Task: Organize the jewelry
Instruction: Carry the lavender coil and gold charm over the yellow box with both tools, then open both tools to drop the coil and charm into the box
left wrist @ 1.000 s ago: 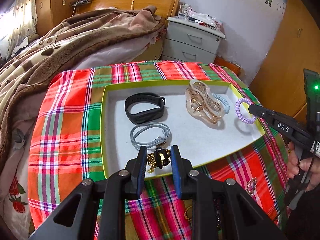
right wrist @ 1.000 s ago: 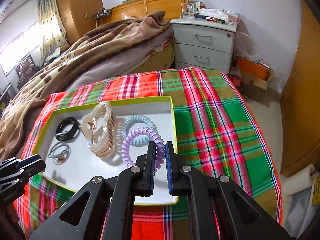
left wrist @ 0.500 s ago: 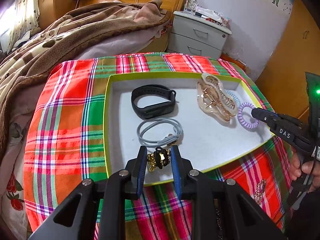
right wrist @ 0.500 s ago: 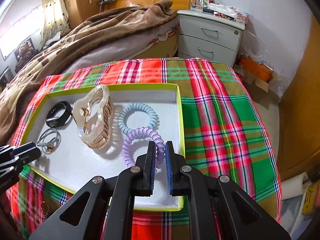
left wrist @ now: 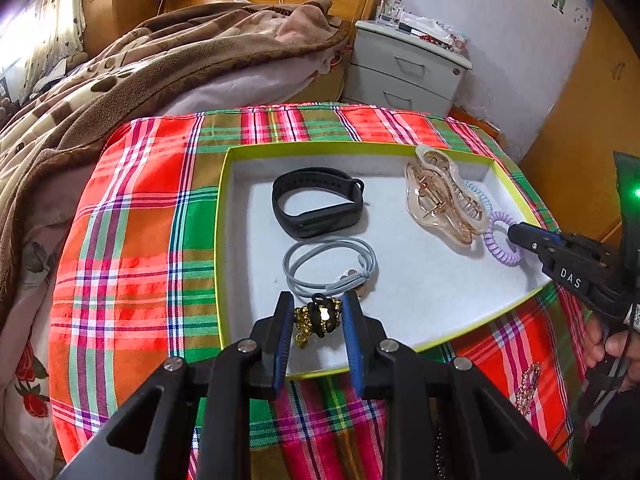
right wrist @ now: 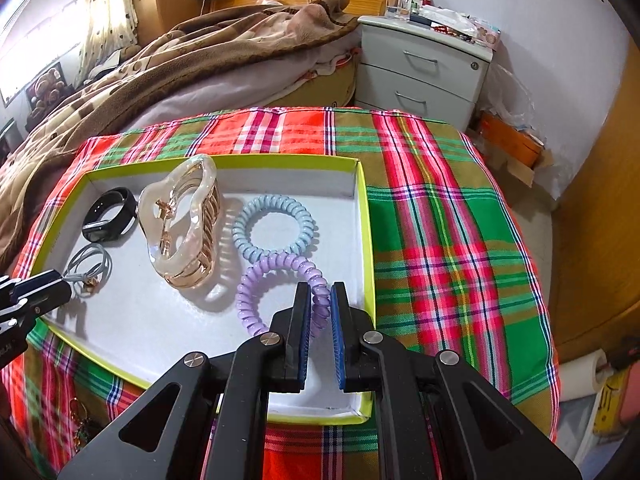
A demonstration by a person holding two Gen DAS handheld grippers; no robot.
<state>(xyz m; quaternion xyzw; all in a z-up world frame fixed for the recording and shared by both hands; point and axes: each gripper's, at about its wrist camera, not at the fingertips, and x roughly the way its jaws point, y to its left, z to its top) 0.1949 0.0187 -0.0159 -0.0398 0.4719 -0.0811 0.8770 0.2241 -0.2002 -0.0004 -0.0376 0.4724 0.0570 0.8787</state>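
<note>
Right now your left claw [left wrist: 318, 316] pinches a gold-and-black beaded piece [left wrist: 316, 317] between its blue pads, low over the near edge of the lime-rimmed tray [left wrist: 224, 200] on the plaid tabletop [left wrist: 132, 240]. Just past the claw, toward 12 o'clock, a grey cord loop [left wrist: 330, 266] lies on the tray floor, and beyond it the black fitness band [left wrist: 318, 208]. Out at 2 o'clock a clear and gold hair claw clip [left wrist: 444, 200] rests beside a lilac spiral hair tie [left wrist: 500, 246]. Your right claw [right wrist: 320, 306] is pressed together on that lilac spiral hair tie [right wrist: 276, 272] near the tray's right wall [right wrist: 366, 240]; the tie's far end touches the blue spiral hair tie [right wrist: 274, 226] at 11 o'clock. A gold trinket [left wrist: 528, 384] lies on the cloth outside the tray, at 4 o'clock from your left claw
</note>
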